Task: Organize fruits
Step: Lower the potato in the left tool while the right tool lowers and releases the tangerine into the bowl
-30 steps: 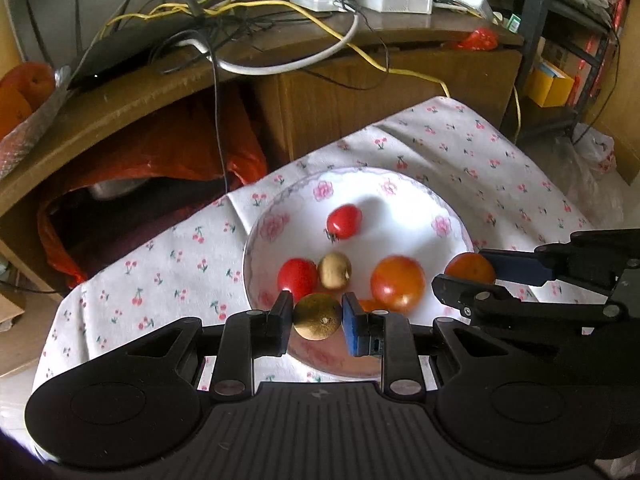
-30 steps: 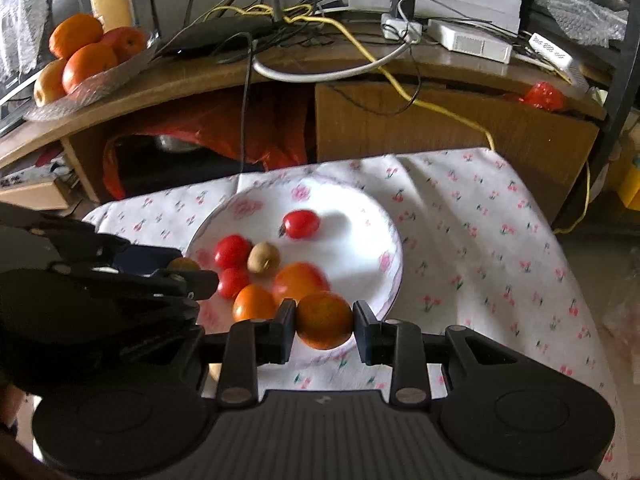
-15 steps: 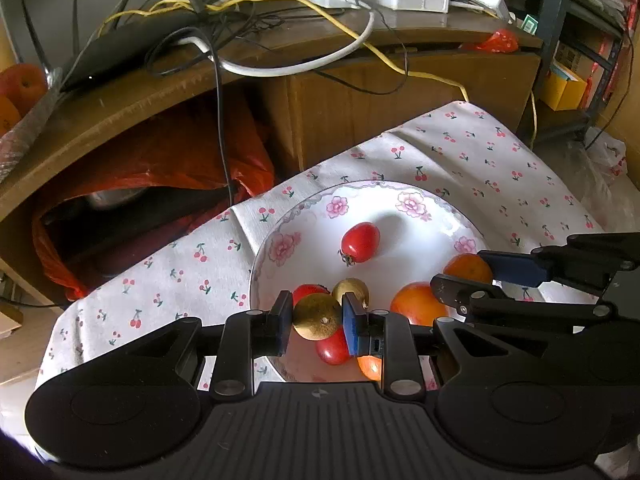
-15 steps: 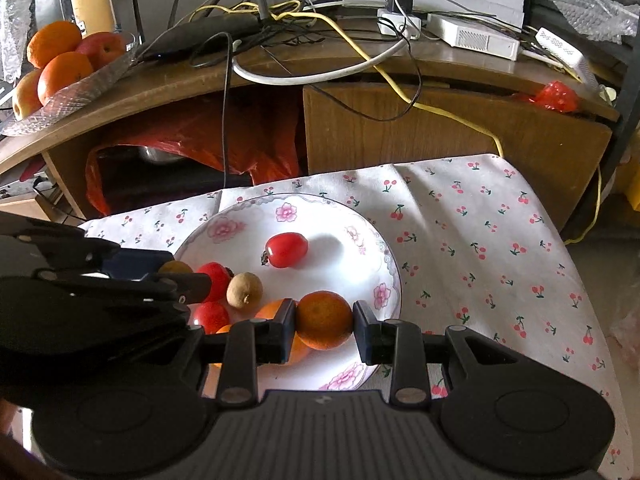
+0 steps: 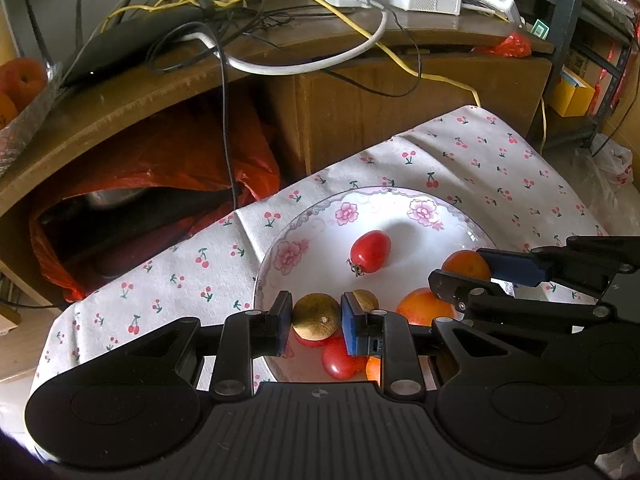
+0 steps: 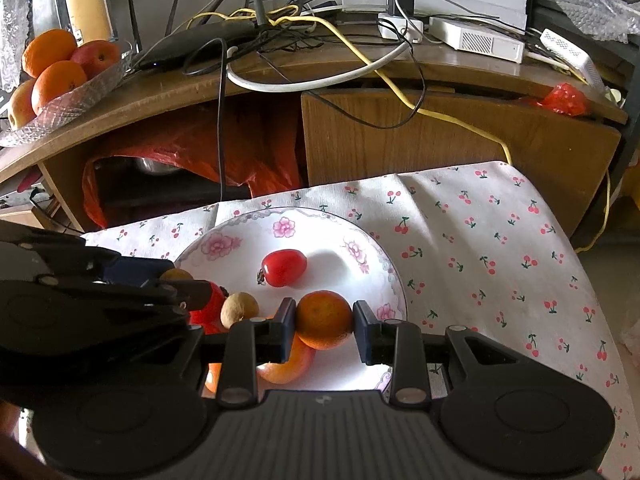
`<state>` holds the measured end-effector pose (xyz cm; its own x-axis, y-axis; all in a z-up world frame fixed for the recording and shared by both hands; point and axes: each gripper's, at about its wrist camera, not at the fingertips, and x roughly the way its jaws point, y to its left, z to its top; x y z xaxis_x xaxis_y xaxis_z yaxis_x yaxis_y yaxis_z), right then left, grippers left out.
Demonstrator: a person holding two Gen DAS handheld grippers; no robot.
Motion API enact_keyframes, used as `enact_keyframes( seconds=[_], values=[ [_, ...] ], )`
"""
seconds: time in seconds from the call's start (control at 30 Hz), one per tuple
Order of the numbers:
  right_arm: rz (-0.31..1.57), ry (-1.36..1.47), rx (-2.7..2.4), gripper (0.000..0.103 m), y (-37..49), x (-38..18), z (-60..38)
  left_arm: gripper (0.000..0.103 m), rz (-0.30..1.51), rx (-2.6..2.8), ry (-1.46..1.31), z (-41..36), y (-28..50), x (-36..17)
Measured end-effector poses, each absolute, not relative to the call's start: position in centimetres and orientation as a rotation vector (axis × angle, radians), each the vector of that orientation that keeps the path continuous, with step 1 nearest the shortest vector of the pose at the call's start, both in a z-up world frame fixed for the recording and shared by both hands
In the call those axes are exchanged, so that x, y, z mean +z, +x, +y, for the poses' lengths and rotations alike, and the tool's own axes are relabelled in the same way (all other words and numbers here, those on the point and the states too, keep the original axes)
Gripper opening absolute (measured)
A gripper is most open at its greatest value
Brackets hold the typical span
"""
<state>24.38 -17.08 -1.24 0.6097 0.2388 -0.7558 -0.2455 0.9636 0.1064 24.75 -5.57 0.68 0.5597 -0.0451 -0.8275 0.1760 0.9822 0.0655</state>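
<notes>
A white flowered plate [image 5: 400, 208] [image 6: 248, 220] sits on a cherry-print cloth and holds red tomatoes [image 5: 370, 251] [image 6: 283, 267], a small brown fruit [image 6: 239, 309] and an orange [image 5: 424, 312]. My left gripper [image 5: 316, 318] is shut on a brown round fruit [image 5: 316, 316] and holds it above the plate's near left part. My right gripper [image 6: 324, 322] is shut on a small orange [image 6: 324, 319] and holds it above the plate's near right part. Each gripper shows in the other's view, the right one [image 5: 480, 276] and the left one [image 6: 176, 280].
A wooden desk [image 6: 440, 136] stands behind the cloth table, covered in cables, a router [image 6: 200, 40] and white boxes. A glass dish of oranges and apples [image 6: 60, 76] sits on its left end. A red plastic bag [image 5: 168, 168] fills the space beneath.
Both grippers have risen and drawn back with their fruits held; the plate now sits lower and farther in both views. The fruits on the plate have not moved.
</notes>
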Motion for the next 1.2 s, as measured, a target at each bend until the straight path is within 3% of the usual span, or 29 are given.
enact_keyframes(
  seconds=[1.2],
  values=[
    [0.867, -0.001, 0.273, 0.031, 24.61, -1.28, -16.99, 0.040, 0.965, -0.105, 0.126, -5.08, 24.93, 0.50]
  ],
)
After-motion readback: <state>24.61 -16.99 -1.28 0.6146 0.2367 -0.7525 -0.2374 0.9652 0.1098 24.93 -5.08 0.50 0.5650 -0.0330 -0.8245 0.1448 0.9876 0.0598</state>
